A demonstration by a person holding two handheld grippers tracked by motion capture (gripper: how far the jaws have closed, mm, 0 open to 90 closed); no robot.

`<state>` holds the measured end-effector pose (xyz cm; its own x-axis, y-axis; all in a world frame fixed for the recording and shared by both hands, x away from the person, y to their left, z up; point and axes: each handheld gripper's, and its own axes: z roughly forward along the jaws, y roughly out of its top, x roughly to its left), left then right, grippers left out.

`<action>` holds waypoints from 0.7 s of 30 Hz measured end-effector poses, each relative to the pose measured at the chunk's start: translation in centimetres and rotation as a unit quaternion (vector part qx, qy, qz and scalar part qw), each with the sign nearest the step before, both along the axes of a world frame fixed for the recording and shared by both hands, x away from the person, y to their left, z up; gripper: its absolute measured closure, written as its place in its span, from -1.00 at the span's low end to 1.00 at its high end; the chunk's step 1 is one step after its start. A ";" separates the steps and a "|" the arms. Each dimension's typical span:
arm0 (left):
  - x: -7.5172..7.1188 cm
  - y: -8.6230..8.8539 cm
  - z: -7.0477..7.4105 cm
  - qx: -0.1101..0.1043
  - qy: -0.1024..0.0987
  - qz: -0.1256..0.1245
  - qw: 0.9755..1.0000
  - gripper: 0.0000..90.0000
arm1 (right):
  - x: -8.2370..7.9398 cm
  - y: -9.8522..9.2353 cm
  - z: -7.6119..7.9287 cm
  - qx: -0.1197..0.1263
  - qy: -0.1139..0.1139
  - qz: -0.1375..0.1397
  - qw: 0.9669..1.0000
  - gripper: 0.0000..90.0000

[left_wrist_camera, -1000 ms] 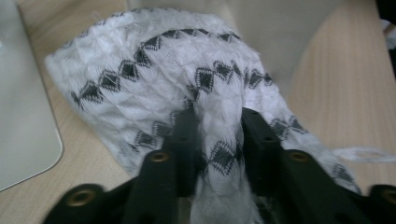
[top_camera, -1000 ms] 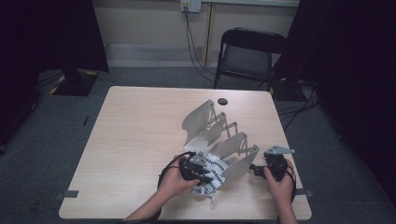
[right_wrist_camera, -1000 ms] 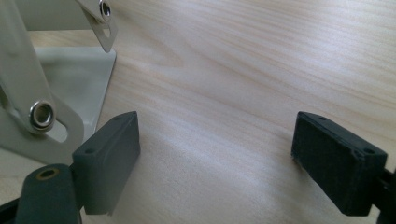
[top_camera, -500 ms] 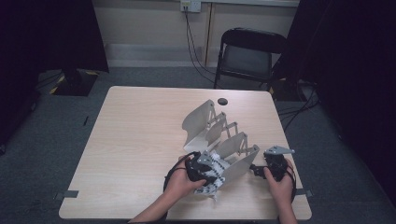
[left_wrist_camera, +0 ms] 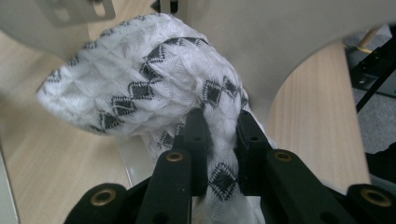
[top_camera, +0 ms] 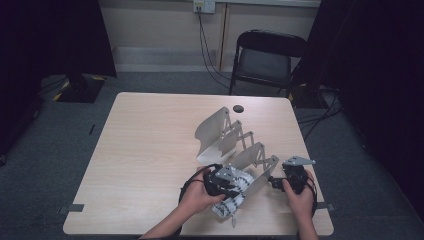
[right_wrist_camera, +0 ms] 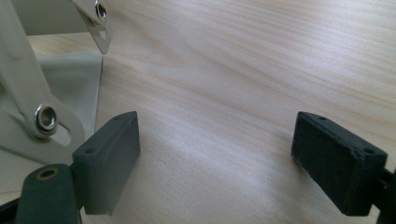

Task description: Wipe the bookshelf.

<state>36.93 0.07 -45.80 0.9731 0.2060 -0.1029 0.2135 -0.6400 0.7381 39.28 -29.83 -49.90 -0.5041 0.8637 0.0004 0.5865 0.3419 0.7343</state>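
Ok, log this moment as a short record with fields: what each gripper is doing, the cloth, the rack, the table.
left gripper: jaws just closed, pinching the cloth
right gripper: open, empty, low over the table beside the rack
cloth: white knit with black diamonds, bunched against the rack's near panel
rack: grey folding panels, spread out
table: light wood

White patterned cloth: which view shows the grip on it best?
Left gripper view. The cloth is close up there, bunched between the left gripper, whose jaws have just been closing onto it. The high view shows it small beside the grey rack; the right gripper view adds nothing.
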 end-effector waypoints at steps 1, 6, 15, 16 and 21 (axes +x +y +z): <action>0.1 0.0 0.3 -0.002 -0.001 -0.001 1.000 0.73 | 0.0 0.0 0.0 0.000 0.000 0.000 1.000 -0.67; 0.1 -0.2 2.0 -0.031 -0.006 0.009 0.999 0.73 | 0.0 0.0 0.0 0.000 0.000 0.000 1.000 -0.67; -0.2 -0.3 1.2 -0.004 -0.008 -0.015 1.000 0.72 | 0.0 0.0 0.0 0.000 0.000 0.000 1.000 -0.67; -0.2 -0.3 0.9 0.001 -0.006 -0.017 1.000 0.72 | 0.0 0.0 0.0 0.000 0.001 -0.001 1.000 -0.67; -0.4 -0.1 -0.9 0.015 0.008 -0.016 1.000 0.72 | 0.0 0.1 0.0 0.000 0.000 0.000 1.000 -0.67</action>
